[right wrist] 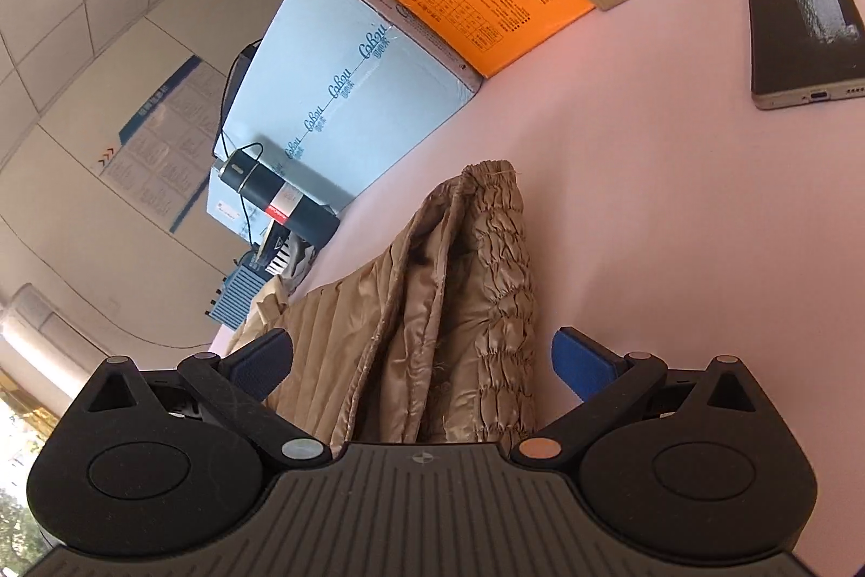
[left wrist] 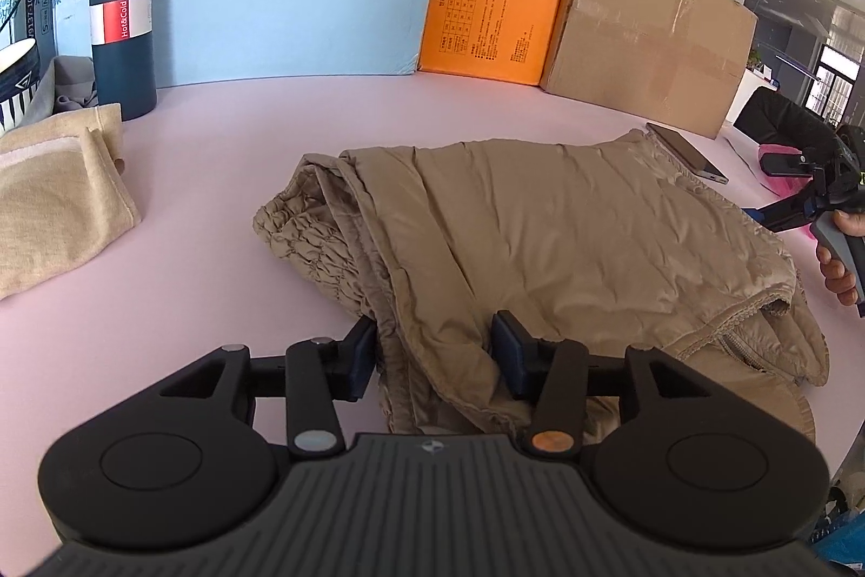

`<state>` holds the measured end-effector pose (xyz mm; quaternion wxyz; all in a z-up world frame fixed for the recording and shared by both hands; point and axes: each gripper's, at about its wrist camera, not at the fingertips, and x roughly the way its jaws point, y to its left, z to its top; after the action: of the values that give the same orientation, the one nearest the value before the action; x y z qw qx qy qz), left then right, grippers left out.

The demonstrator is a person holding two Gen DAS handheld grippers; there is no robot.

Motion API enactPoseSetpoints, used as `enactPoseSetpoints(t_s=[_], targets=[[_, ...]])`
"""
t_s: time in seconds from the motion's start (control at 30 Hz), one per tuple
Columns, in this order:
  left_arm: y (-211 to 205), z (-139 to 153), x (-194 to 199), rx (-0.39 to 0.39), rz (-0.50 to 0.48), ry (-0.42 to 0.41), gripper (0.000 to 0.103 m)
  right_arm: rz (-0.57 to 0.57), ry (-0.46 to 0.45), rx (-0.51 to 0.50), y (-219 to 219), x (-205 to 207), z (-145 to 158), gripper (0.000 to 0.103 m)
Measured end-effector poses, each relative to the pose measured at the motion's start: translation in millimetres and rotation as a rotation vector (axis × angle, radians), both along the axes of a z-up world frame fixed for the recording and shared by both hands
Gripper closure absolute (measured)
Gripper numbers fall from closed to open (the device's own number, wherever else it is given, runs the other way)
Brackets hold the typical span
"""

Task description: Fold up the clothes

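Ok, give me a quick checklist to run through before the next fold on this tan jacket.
1. Left gripper open: ok, jaws apart with a fold of the tan jacket between them.
2. Right gripper open: ok, jaws wide around the jacket's gathered edge.
3. Either gripper clamped on fabric: not ok, neither has closed.
4. Phone clear of the jacket: ok in the right wrist view, pink table between them.
5. Folded beige cloth and flask clear of the jacket: ok.
6. Jacket flat: not ok, bunched at the edges.
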<state>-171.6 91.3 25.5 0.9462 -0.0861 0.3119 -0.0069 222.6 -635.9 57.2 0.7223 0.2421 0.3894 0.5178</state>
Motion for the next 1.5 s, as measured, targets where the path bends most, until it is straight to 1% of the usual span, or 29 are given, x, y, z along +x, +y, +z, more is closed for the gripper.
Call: enactPoseSetpoints(t_s=[0.1, 0.23, 0.33, 0.5, 0.67, 0.77, 0.9, 1.0, 1.13, 1.2, 1.3, 1.37, 1.5], targets=[[-2, -1, 1, 0.017, -0.002, -0.003, 0.059, 0.055, -0.007, 0.010, 6, 2, 0, 0.000], [-7, -3, 0, 0.051, -0.009, -0.010, 0.056, 0.086, -0.013, 0.002, 13, 1, 1, 0.000], [-8, -3, 0, 0.053, -0.012, -0.011, 0.055, 0.103, -0.016, -0.006, 16, 0, 2, 0.000], [-6, -4, 0, 0.047, -0.020, -0.013, 0.052, 0.052, -0.027, -0.091, 11, 2, 9, 0.000], [-5, -6, -1, 0.035, -0.034, -0.026, 0.046, 0.085, -0.041, -0.137, -1, 7, 9, 0.000], [-5, -7, -2, 0.032, -0.046, -0.032, 0.043, 0.080, -0.031, -0.109, -9, 13, 5, 0.000], [-6, -7, -2, 0.035, -0.055, -0.034, 0.040, 0.093, -0.032, -0.085, 0, 17, 1, 0.000], [-7, -8, -2, 0.038, -0.062, -0.035, 0.038, 0.172, -0.023, -0.069, 22, 20, 1, 0.000], [-8, -8, -2, 0.040, -0.069, -0.035, 0.036, 0.262, -0.054, -0.080, 53, 13, 2, 0.000], [-9, -8, -2, 0.040, -0.074, -0.034, 0.035, 0.249, -0.053, -0.086, 59, 12, 2, 0.000], [-10, -8, -3, 0.040, -0.083, -0.032, 0.032, 0.230, -0.030, -0.060, 56, 14, 0, 0.000], [-11, -8, -2, 0.038, -0.093, -0.028, 0.025, 0.221, -0.041, -0.029, 51, 13, -3, 0.000], [-13, -7, -1, 0.051, -0.103, -0.014, 0.019, 0.200, -0.140, -0.070, 54, -3, -2, 0.000]])
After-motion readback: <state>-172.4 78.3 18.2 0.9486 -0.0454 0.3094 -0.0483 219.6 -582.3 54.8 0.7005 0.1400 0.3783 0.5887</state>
